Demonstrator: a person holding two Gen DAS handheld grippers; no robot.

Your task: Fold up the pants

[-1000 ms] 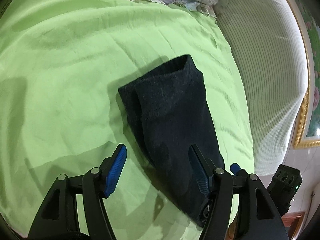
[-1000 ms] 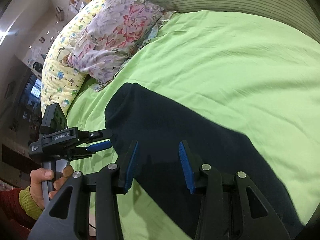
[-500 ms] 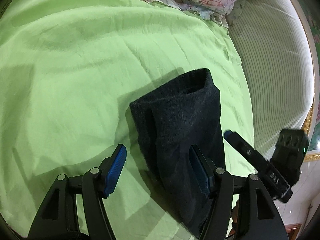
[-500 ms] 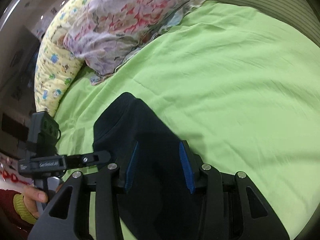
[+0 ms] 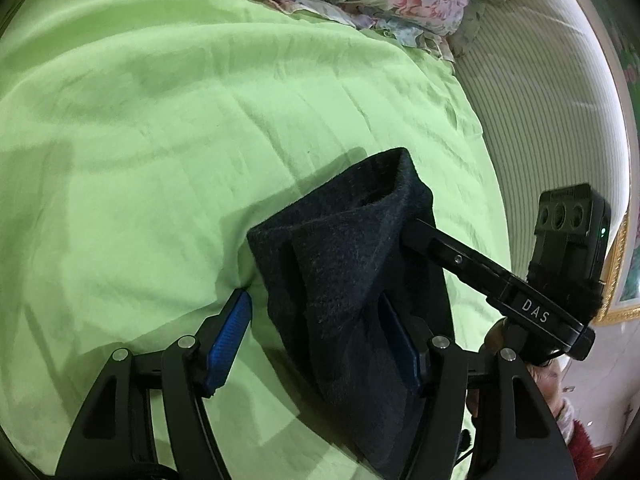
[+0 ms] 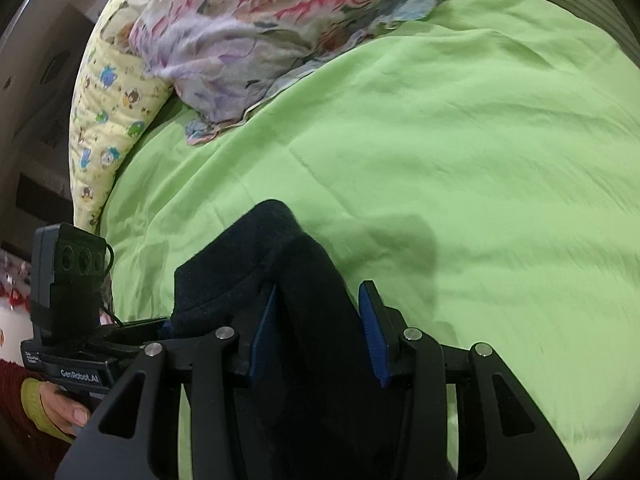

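The dark pants [image 5: 352, 280] lie folded into a narrow bundle on the green bed sheet [image 5: 140, 160], near the bed's edge, with the flowered pillow [image 6: 260, 32] well apart at the head end and a yellow patterned cushion [image 6: 104, 112] beside it.

My left tool [image 5: 316, 340] hangs over the near part of the bundle with its jaws spread wide; one blue pad [image 5: 230, 334] sits over bare sheet just beside the cloth, the other is against the fabric's far side, so nothing is pinched.

My right tool [image 6: 320, 332] straddles a raised ridge of the pants, and its jaws are closing with that fold between the pads [image 6: 372, 332]. I cannot tell for certain whether both pads already press on the cloth; a sliver of gap seems to remain.
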